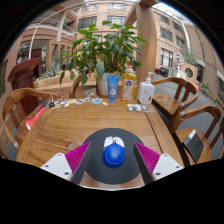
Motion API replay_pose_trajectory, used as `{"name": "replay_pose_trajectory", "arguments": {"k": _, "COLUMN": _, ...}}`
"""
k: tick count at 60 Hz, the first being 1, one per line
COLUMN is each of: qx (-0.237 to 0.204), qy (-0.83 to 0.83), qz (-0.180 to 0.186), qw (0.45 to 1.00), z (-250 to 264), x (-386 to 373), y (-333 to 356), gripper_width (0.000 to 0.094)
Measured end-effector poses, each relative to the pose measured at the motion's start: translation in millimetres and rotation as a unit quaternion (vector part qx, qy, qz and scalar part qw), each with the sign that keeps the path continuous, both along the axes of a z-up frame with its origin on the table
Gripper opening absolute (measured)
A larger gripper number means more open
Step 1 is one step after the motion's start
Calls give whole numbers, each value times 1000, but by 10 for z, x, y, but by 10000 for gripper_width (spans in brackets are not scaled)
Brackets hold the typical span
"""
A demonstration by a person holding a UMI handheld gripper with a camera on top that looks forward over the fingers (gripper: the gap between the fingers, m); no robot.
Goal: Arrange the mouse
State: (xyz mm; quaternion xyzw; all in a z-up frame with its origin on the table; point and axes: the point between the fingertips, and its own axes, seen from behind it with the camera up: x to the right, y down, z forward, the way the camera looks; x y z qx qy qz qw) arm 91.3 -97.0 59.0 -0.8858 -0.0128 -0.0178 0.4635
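Note:
A blue and white mouse (114,152) lies on a round dark grey mouse mat (113,172) on the wooden table (90,125). My gripper (113,158) is open. Its pink-padded fingers (77,158) stand wide on either side of the mouse, with a gap at each side. The mouse rests on the mat between the fingers, its white buttons pointing away from me.
At the far edge of the table stand a potted plant (105,50), a yellow bottle (129,85) and a white pump bottle (147,92). Wooden chairs stand at the left (18,105) and right (180,100). Buildings rise beyond.

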Motion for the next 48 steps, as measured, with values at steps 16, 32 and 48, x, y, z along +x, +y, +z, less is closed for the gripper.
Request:
{"name": "replay_pose_trajectory", "arguments": {"k": 16, "qx": 41, "qy": -14, "qz": -7, "qw": 999, "z": 781, "x": -138, "y": -891, "gripper_width": 854}}
{"name": "replay_pose_trajectory", "arguments": {"k": 32, "qx": 52, "qy": -22, "qz": -3, "qw": 998, "z": 1029, "x": -292, "y": -1623, "gripper_width": 851}}
{"name": "replay_pose_trajectory", "arguments": {"k": 48, "qx": 52, "qy": -26, "qz": 4, "qw": 998, "z": 1074, "x": -343, "y": -1879, "gripper_width": 852}}
